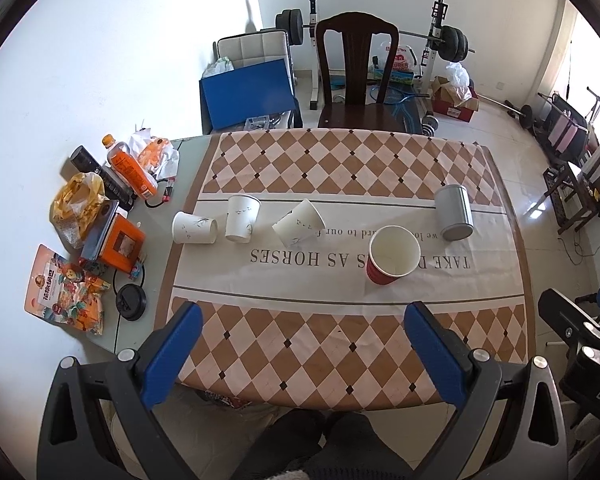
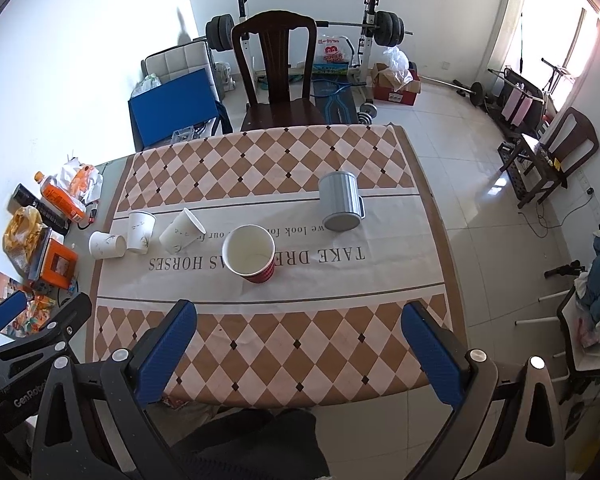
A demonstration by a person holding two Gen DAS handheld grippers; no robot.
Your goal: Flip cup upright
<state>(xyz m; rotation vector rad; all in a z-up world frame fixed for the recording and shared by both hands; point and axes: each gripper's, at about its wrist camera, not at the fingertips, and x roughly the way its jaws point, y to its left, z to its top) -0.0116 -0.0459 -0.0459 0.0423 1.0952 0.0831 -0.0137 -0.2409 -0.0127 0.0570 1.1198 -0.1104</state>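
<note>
A red paper cup [image 1: 392, 256] [image 2: 250, 254] stands upright, mouth open, on the checked tablecloth. Three white paper cups sit to its left: one lying on its side [image 1: 194, 228] [image 2: 106, 245], one standing upside down [image 1: 242, 219] [image 2: 141, 232], one tilted on its side [image 1: 299, 223] [image 2: 182, 231]. A grey metal mug [image 1: 454, 212] [image 2: 342, 202] stands upside down at the right. My left gripper [image 1: 304, 344] is open and empty above the table's near edge. My right gripper [image 2: 300, 344] is open and empty too, well short of the cups.
Snack bags [image 1: 66, 292], an orange bottle [image 1: 130, 168], an orange box [image 1: 120, 244] and a black lid [image 1: 131, 302] crowd the table's left strip. A dark wooden chair [image 1: 356, 72] stands at the far side. The left gripper's body [image 2: 36, 320] shows at the left of the right wrist view.
</note>
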